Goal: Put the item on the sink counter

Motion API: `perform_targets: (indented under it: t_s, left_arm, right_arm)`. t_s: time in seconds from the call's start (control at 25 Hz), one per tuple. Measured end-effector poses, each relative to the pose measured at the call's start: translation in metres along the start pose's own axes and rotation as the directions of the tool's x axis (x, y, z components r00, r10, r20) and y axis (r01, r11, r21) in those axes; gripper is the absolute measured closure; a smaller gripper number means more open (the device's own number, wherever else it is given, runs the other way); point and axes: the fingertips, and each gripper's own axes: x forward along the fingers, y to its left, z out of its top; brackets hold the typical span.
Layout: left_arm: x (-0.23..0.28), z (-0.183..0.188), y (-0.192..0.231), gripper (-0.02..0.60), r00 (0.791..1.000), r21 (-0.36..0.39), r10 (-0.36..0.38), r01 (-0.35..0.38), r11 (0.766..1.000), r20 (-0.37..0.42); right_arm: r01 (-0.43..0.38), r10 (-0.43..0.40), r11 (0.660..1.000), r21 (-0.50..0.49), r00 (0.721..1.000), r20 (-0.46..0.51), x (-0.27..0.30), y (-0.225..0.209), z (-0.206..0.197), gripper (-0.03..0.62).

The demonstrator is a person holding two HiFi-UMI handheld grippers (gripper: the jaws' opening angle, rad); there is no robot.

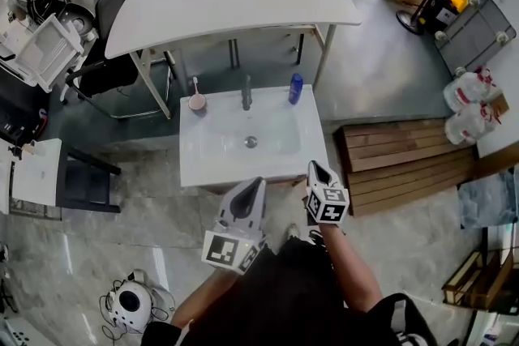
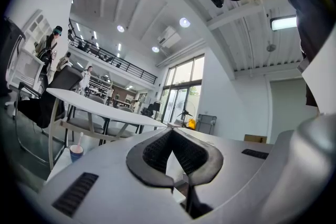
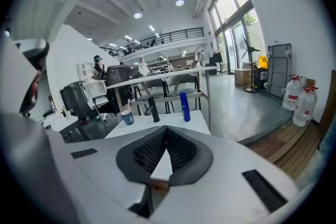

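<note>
The white sink counter stands just ahead of me, with a basin in its middle. Along its back edge are a pink cup holding a toothbrush, a black faucet and a blue bottle. My left gripper hovers at the counter's front edge, shut and empty. My right gripper is beside it at the front right corner, also shut with nothing between its pads. The right gripper view shows the cup, faucet and bottle beyond the closed jaws. In the left gripper view only the cup shows.
A long white table stands behind the sink, with a black chair at its left. A wooden pallet lies to the right, water jugs beyond it. A white helmet-like device sits on the floor at lower left.
</note>
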Motion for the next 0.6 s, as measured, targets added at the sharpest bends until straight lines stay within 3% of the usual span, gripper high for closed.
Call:
perform_targets:
  t_s: [0.6]
  left_arm:
    - [-0.001,-0.028,-0.048,0.566,0.997,-0.026,0.067,-0.068,0.997,-0.047]
  right_arm:
    - [-0.114,0.113,0.993,-0.004,0.982,0.149,-0.124,-0.009,0.051,0.584]
